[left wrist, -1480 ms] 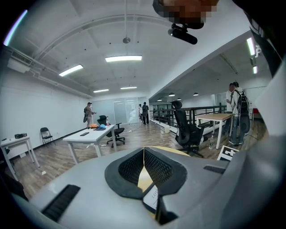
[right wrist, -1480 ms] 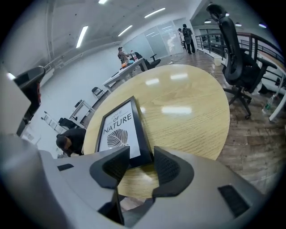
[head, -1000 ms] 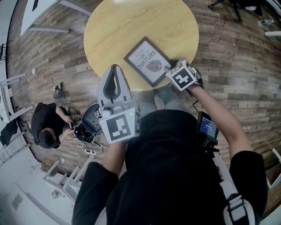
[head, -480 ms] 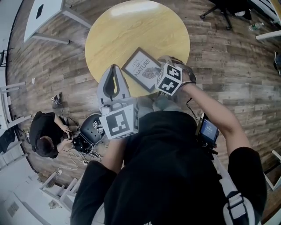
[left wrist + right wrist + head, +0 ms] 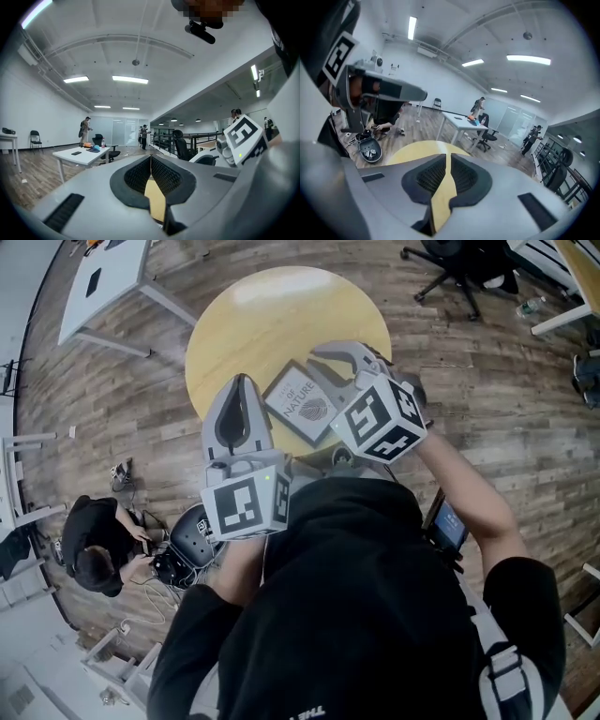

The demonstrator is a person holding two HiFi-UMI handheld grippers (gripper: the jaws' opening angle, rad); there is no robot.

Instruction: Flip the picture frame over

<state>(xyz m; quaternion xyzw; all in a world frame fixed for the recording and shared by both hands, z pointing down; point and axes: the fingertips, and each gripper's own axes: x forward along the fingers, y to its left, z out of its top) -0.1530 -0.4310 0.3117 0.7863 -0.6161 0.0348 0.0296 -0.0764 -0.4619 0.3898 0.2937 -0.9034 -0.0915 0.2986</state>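
Observation:
The picture frame (image 5: 298,399), dark-edged with a leaf print and lettering, lies face up near the front edge of the round yellow table (image 5: 272,315). My right gripper (image 5: 339,354) hangs high above the frame's right corner and covers it in the head view. Its jaws have just been closing and stand together at a thin slit with nothing between them (image 5: 450,157). My left gripper (image 5: 239,381) is raised to the frame's left, shut and empty (image 5: 151,157). Neither gripper view shows the frame.
A person crouches on the wooden floor at the left (image 5: 94,545) beside an open case with cables (image 5: 183,526). A white table (image 5: 103,277) stands at the back left and an office chair (image 5: 450,263) at the back right.
Both grippers have risen toward the camera, the right one far more, leaving the frame's near right corner. Its jaws have closed. The frame still lies face up.

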